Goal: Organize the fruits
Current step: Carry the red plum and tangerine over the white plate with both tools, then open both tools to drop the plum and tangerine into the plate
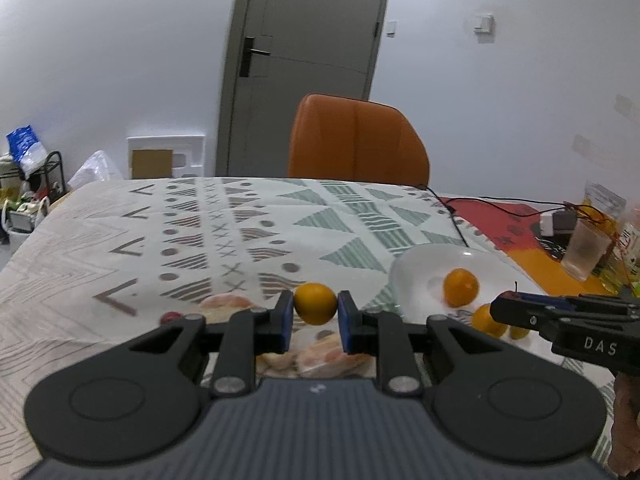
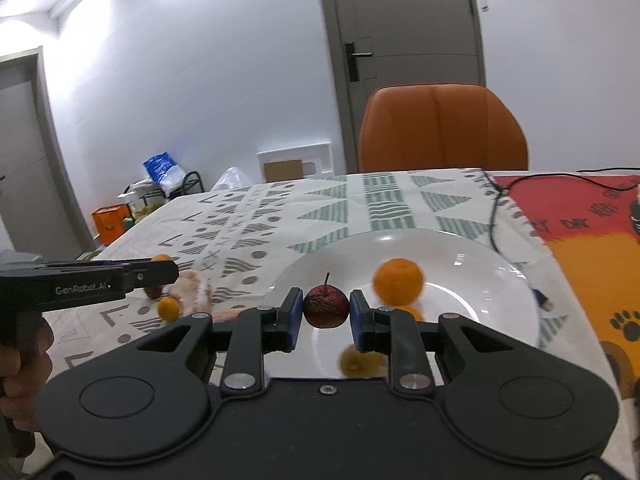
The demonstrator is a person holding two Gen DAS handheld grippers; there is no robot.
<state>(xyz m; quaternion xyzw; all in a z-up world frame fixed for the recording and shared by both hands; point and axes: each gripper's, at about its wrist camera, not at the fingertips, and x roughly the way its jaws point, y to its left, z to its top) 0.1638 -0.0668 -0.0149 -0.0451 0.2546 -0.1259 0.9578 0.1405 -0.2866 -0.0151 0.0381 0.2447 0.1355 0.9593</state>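
Note:
My left gripper [image 1: 315, 312] is shut on a small orange fruit [image 1: 315, 300], held above the patterned tablecloth. My right gripper [image 2: 325, 314] is shut on a small dark-red fruit with a stem [image 2: 325, 304], over the near side of a white plate [image 2: 488, 280]. One orange [image 2: 398, 281] lies on the plate, and a blurred one [image 2: 358, 362] shows at its near rim. In the left wrist view the plate [image 1: 416, 268] lies to the right with the orange [image 1: 461, 287] on it. A clear bag of fruit [image 1: 324, 354] lies under my left gripper.
Loose small oranges [image 2: 168, 308] [image 1: 486, 320] and a red fruit [image 1: 171, 317] lie on the cloth. A black cable [image 2: 496, 216] runs past the plate. A glass [image 1: 586, 250] and clutter stand at the right on a red-orange mat [image 2: 580, 264]. An orange chair [image 1: 356, 142] stands behind.

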